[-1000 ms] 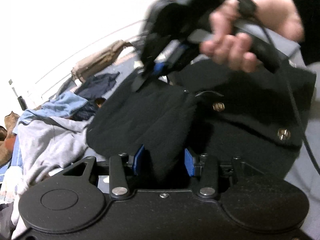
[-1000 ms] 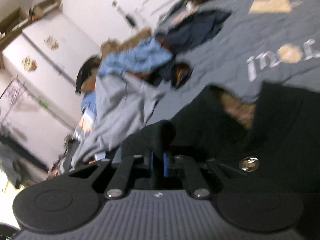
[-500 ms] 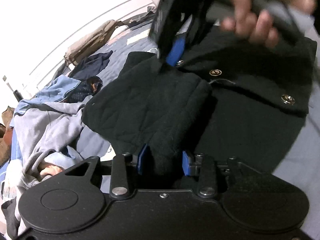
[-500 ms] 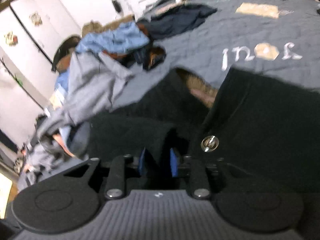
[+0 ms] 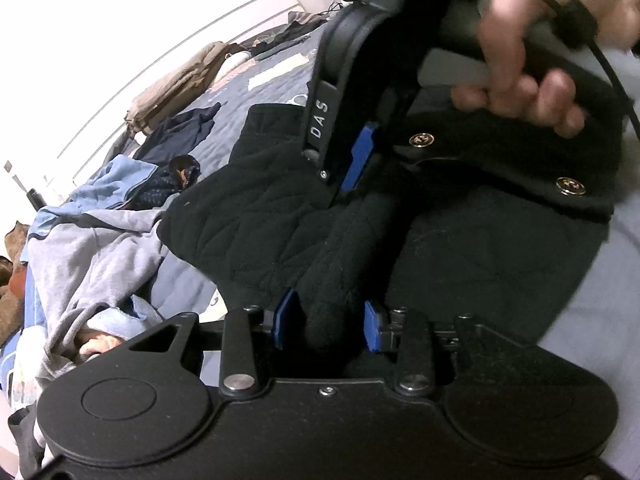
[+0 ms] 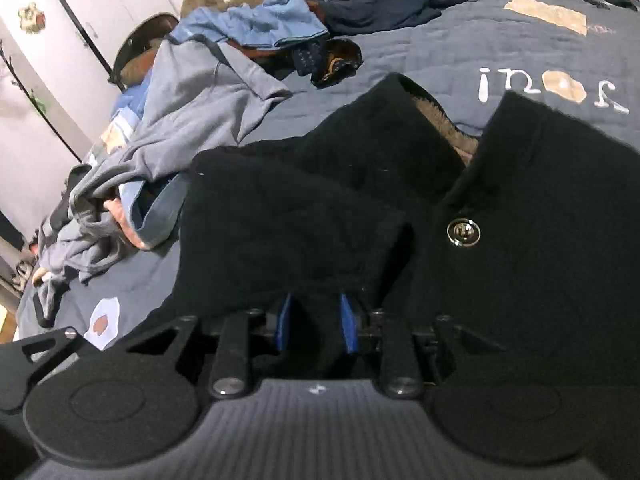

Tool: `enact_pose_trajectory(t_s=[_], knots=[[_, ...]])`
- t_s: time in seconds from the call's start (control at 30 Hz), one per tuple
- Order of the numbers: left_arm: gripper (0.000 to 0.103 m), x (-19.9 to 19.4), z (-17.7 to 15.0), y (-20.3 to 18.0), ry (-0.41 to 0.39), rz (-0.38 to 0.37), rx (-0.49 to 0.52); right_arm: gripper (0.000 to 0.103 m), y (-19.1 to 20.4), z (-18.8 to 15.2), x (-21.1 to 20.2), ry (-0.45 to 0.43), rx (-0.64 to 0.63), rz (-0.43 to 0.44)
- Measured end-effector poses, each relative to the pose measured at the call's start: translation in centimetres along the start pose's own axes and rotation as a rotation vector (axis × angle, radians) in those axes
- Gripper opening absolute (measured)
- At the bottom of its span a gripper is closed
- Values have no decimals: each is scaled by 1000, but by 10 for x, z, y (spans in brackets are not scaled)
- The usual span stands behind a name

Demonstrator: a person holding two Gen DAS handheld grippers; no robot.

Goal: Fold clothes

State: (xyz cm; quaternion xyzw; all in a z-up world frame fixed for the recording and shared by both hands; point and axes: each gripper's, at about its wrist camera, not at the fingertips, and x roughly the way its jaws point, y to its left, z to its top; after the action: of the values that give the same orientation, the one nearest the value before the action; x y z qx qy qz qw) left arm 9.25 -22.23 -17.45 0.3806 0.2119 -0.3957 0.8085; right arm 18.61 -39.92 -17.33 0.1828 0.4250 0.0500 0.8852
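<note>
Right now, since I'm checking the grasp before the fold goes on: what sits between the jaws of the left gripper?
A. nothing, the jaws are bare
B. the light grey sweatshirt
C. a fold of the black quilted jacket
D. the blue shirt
C: in the left wrist view, the left gripper has its blue jaws on either side of a bunched fold of the black quilted jacket with brass snap buttons.

The jacket ahead of my right claw was black with diamond quilting and brass snaps; my claw's pads were blue. Beyond lay a slate-blue bedspread with white lettering and tan patches.
</note>
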Motion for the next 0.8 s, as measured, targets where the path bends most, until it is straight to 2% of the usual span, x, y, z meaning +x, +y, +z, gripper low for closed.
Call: enact_pose_trajectory(t_s=[0.1, 0.2, 0.33, 0.43, 0.47, 0.5, 0.57, 0.63, 0.73, 0.8], knots=[[37, -3, 1, 7, -9, -13, -30, 26, 1, -1, -4, -14, -21, 0], [37, -13, 7, 21, -37, -47, -127, 27, 0, 2, -13, -32, -6, 13], [38, -33, 12, 50, -103, -146, -338, 27, 4, 2, -27, -66, -7, 5], [37, -46, 10, 76, -178, -241, -525, 28, 4, -4, -25, -29, -35, -17], [34, -47, 9, 83, -195, -261, -583, 28, 4, -6, -23, -16, -42, -26], [21, -45, 9, 87, -195, -273, -620, 28, 4, -8, -21, -9, -44, -29], [13, -41, 7, 94, -194, -298, -692, 29, 2, -11, -20, -12, -34, -29], [11, -27, 7, 92, -138, -296, -713, 30, 1, -13, -19, -17, -26, -30], [11, 3, 6, 77, 15, -286, -677, 33, 3, -14, -18, -17, -31, -41], [11, 13, 5, 69, 55, -274, -653, 35, 5, -14, -17, -6, -42, -51]])
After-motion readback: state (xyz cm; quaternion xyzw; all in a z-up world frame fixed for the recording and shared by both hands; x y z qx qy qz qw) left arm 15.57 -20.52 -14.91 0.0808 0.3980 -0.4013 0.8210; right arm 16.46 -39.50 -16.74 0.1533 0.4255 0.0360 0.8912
